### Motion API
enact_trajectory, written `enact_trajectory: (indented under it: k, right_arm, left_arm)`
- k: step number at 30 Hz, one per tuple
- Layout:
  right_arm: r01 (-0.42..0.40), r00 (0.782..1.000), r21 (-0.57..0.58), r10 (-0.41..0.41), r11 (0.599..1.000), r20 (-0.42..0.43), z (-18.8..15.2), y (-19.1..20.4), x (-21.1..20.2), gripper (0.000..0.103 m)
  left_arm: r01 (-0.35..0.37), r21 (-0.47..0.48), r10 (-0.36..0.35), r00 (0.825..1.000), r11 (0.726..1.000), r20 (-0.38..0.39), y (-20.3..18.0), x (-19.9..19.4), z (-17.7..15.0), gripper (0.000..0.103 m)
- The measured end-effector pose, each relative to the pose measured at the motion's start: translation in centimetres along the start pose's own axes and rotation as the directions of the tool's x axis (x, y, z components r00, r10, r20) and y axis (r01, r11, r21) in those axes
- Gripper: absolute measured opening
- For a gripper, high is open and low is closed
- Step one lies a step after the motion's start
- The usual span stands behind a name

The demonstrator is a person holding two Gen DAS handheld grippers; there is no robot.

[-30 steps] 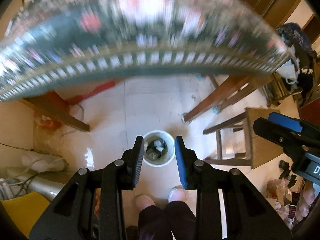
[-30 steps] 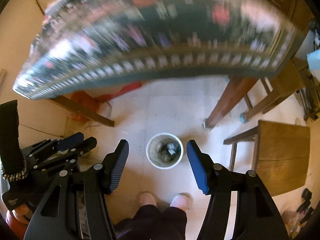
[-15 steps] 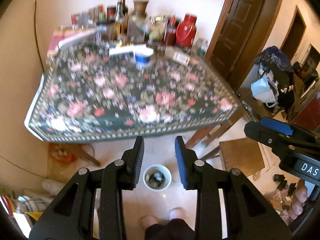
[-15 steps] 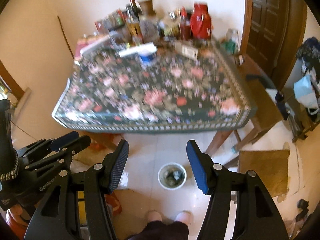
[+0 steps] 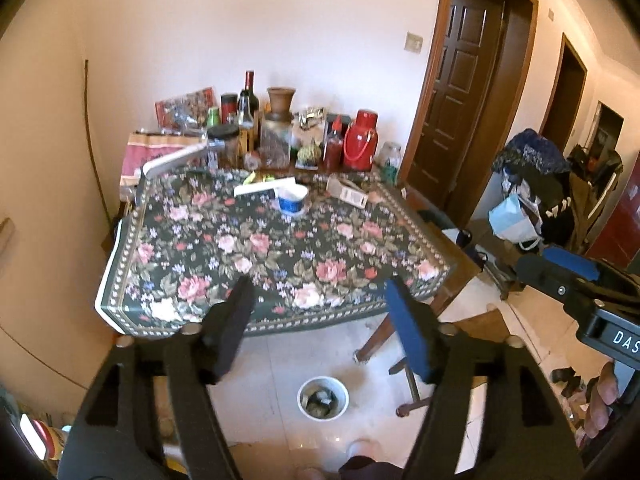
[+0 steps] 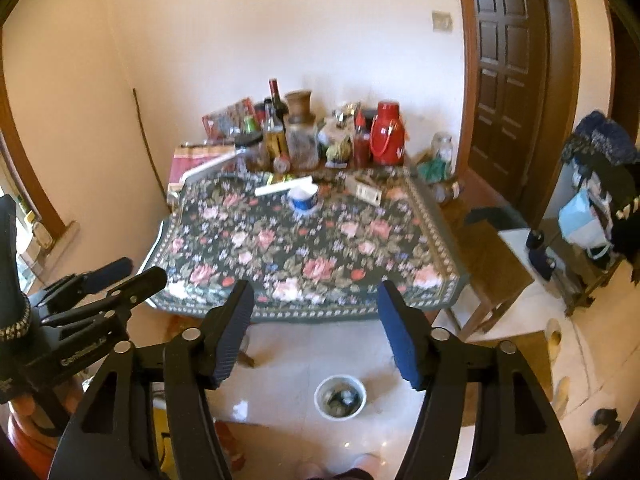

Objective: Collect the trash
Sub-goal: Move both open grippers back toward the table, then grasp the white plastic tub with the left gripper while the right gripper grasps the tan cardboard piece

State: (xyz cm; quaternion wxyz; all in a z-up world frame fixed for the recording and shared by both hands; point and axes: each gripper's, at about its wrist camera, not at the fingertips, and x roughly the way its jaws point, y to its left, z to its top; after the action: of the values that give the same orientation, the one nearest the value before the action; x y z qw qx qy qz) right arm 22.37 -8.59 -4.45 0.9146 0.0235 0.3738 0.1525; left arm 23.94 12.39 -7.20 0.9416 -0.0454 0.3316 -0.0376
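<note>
A white bin [image 5: 301, 400] [image 6: 317, 400] with crumpled scraps inside stands on the floor in front of the table, below both grippers. On the floral tablecloth [image 5: 280, 256] [image 6: 304, 248] sit a blue-and-white paper cup [image 5: 292, 200] [image 6: 303, 199], a flat white strip [image 5: 260, 188] and a small carton [image 5: 348, 194] [image 6: 366, 192]. My left gripper [image 5: 319, 292] and my right gripper [image 6: 314, 292] hang high in front of the table's near edge. Their jaws are opening, with nothing between them.
Bottles, jars and a red thermos [image 5: 360, 146] [image 6: 386, 132] crowd the table's far edge against the wall. A wooden stool [image 6: 492, 264] and a cluttered clothes rack [image 6: 600, 184] stand to the right, near a dark door [image 5: 460, 80]. The person's feet show at the bottom edge.
Both grippers rose from just above the bin to above table height, and the views tipped up to the tabletop. The left jaws widened a lot, the right jaws a little.
</note>
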Motion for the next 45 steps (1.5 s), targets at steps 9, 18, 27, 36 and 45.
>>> enact_trajectory:
  k: [9, 18, 27, 36, 45]
  right_arm:
    - [0.022, 0.998, 0.026, -0.023, 0.999, 0.055, 2.4, -1.7, 1.4, 0.080]
    - [-0.028, 0.999, -0.003, 0.028, 1.000, 0.032, 6.9, -5.1, 6.9, 0.080]
    - [-0.082, 0.997, -0.064, 0.082, 0.995, 0.005, 12.6, -9.9, 11.7, 0.080]
    - [-0.159, 0.985, -0.087, 0.152, 0.983, -0.080, 15.5, -12.8, 18.1, 0.080]
    - [-0.130, 0.967, -0.046, 0.117, 0.990, -0.227, 15.6, -12.9, 26.5, 0.080]
  left_arm:
    - [-0.027, 0.004, 0.026, 0.999, 1.000, 0.046, 0.3, 2.0, 2.7, 0.081]
    - [-0.076, -0.058, 0.078, 0.996, 0.995, 0.043, -0.1, 8.1, 7.8, 0.081]
    - [-0.140, -0.121, 0.148, 0.987, 0.983, 0.060, -2.3, 13.9, 13.6, 0.081]
    - [-0.199, -0.185, 0.200, 0.980, 0.963, -0.013, -1.9, 19.7, 16.5, 0.081]
    - [-0.207, -0.229, 0.170, 0.970, 0.951, -0.172, 3.2, 28.5, 16.1, 0.081]
